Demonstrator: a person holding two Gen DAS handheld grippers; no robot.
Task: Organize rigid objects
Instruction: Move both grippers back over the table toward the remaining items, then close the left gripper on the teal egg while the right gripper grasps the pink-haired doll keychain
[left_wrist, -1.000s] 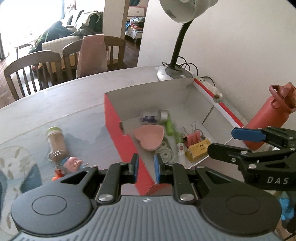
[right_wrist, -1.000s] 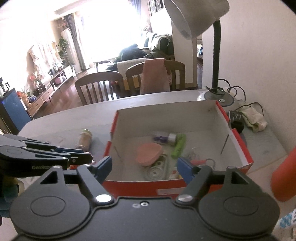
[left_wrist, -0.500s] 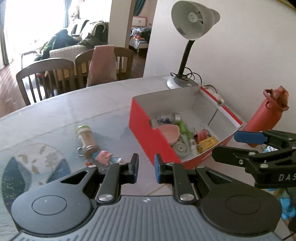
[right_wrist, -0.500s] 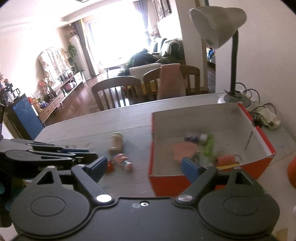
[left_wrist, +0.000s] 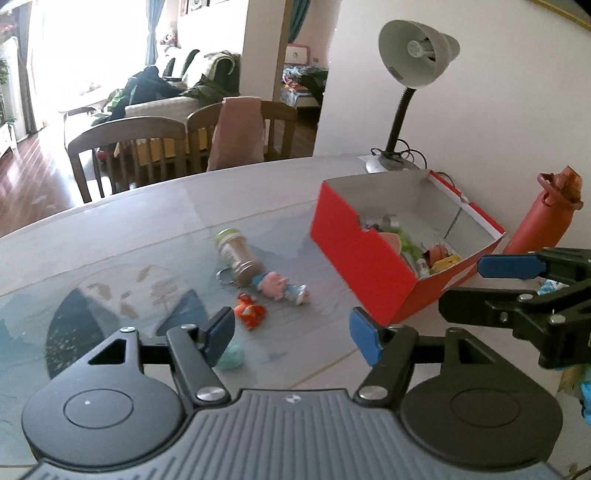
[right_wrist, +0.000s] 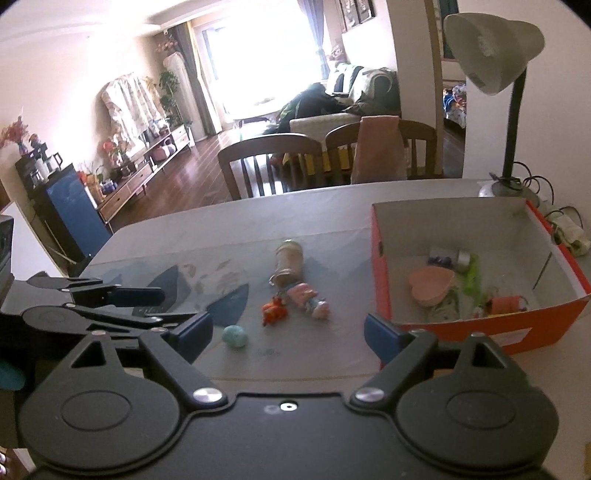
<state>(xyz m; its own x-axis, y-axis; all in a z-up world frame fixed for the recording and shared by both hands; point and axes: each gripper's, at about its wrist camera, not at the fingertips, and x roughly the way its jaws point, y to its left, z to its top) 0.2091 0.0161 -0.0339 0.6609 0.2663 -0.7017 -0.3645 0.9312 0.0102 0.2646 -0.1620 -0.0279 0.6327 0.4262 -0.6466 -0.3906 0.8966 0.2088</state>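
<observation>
A red box (left_wrist: 364, 258) (right_wrist: 382, 280) stands on the table and holds a pink heart dish (right_wrist: 430, 286), a green item and other small things. Left of it lie a spice jar (left_wrist: 238, 256) (right_wrist: 289, 261), a pink pig figure (left_wrist: 279, 286) (right_wrist: 308, 299), an orange toy (left_wrist: 252, 314) (right_wrist: 274, 310) and a teal ball (left_wrist: 231, 356) (right_wrist: 234, 336). My left gripper (left_wrist: 291, 334) is open and empty above the loose toys. My right gripper (right_wrist: 288, 334) is open and empty, also above them; it also shows in the left wrist view (left_wrist: 491, 282).
A desk lamp (left_wrist: 410, 74) (right_wrist: 495, 74) stands behind the box by the wall. A red water bottle (left_wrist: 546, 218) stands right of the box. Chairs (right_wrist: 269, 166) line the table's far edge. A patterned mat (left_wrist: 122, 295) covers the table under the toys.
Both grippers have pulled back and left from over the box toward the loose toys. The left gripper has gone from shut to open.
</observation>
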